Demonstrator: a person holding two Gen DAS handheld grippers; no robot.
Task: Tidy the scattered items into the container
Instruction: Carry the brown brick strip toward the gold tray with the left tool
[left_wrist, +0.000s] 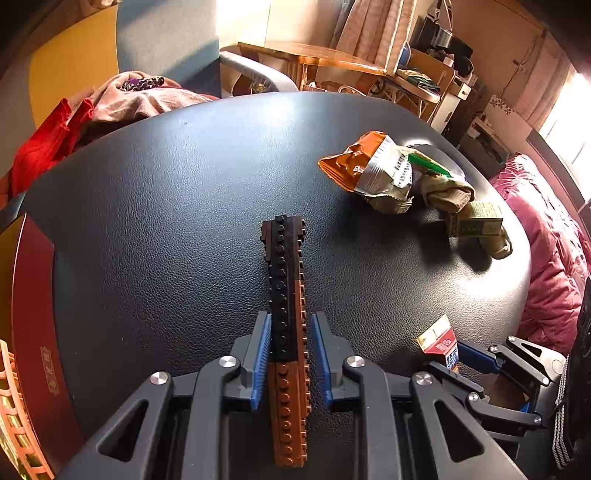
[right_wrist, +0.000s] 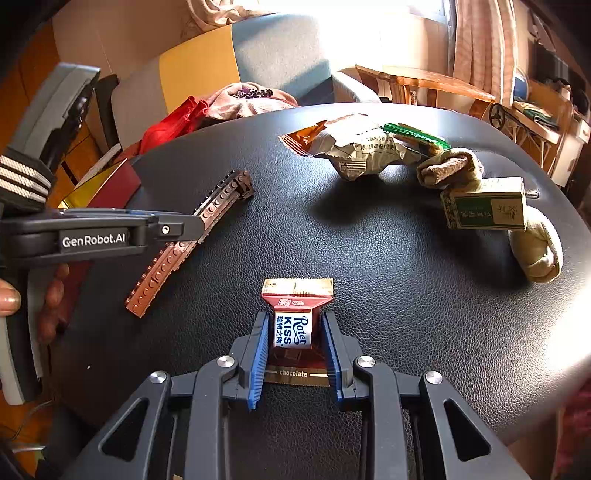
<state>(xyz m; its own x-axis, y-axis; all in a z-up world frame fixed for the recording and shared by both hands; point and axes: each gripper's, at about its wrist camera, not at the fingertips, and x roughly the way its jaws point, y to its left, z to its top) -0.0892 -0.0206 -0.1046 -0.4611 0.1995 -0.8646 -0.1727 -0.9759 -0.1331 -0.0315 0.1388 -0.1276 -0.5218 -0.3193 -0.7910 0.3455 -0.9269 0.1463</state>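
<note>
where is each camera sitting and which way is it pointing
Left wrist: on the left gripper, looking forward along its fingers at the brick strip between them; the right gripper shows low right.
Right wrist: on the right gripper, facing across the table at the chocolate packet; the left gripper and a hand show on the left.
Shared: brick strip, chocolate packet, snack bag, green box.

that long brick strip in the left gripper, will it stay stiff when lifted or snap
The brick strip is probably rigid but may separate at joints, being stacked studded pieces. The left gripper straddles it off-centre, so the longer far end might dip. Its hard plastic could slip.
</note>
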